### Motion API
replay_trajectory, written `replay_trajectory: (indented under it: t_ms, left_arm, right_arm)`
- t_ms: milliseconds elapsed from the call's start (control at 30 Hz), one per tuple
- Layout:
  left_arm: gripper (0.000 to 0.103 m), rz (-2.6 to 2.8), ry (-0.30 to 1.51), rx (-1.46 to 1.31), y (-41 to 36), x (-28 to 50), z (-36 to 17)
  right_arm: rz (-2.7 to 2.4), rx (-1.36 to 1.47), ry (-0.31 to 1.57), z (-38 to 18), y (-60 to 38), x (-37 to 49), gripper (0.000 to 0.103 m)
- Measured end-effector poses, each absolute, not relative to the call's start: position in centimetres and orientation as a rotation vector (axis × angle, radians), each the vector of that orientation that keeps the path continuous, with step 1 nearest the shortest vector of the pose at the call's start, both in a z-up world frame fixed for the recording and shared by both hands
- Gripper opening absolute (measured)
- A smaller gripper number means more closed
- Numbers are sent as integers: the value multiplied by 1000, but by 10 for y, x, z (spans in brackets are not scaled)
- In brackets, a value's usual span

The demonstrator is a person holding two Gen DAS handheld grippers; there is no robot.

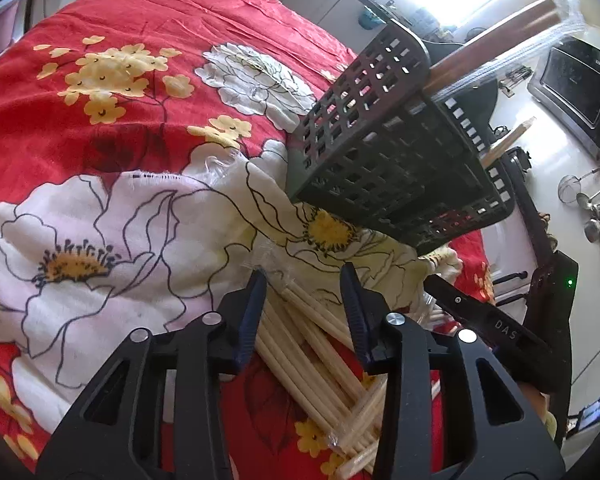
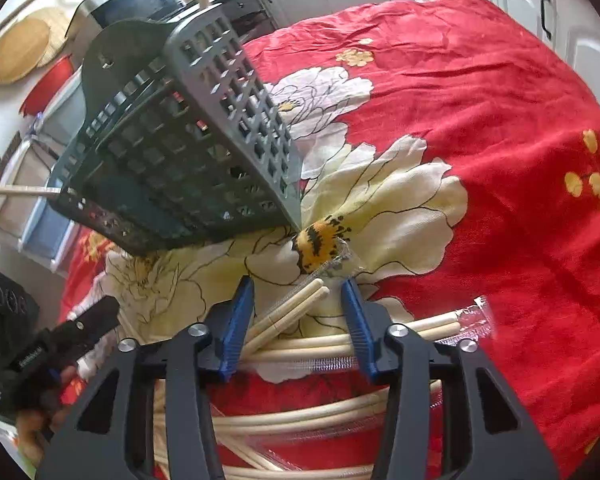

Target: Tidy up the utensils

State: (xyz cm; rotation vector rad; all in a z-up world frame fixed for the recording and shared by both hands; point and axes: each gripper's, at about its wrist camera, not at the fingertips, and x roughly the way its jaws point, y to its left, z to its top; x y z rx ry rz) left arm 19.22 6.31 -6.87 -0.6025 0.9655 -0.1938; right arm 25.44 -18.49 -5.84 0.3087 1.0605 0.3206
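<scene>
chopsticks point(image 2: 300, 354) loose pile in clear wrappers on floral cloth, near side of basket point(image 2: 188, 140) | left tool point(image 1: 304, 300) apart, straddling sticks | right tool point(image 2: 298, 312) apart over stick ends, lining up a pick | basket upright, ready to receive

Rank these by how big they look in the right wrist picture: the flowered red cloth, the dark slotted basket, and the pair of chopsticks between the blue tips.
1. Flowered red cloth, which fills most of the view.
2. Dark slotted basket.
3. Pair of chopsticks, clearly the smallest, though closest to the camera.
</scene>
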Motion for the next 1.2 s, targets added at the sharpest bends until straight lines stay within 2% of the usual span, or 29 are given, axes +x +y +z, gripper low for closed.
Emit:
replay_trajectory:
  t_ms: [33,133,300,500,767,1200]
  left_arm:
    - [25,-188,969,-602,63,194,-70]
    - [22,-182,974,-600,62,197,-71]
    - [15,-177,978,-604,65,199,-73]
    - [5,-201,965,-642,71,198,-73]
    - [3,-252,918,-682,77,185,-61]
    - [2,-264,740,-647,82,164,-9]
  right_arm:
    - [316,315,1062,-59,-186,256,28]
    - [314,361,1063,-61,-192,259,21]
    - [339,472,1046,-63,-203,261,12]
    - [373,546,1005,-56,-211,255,10]
    - [395,550,936,-35,-211,243,9]
    - [485,500,795,16,-201,224,7]
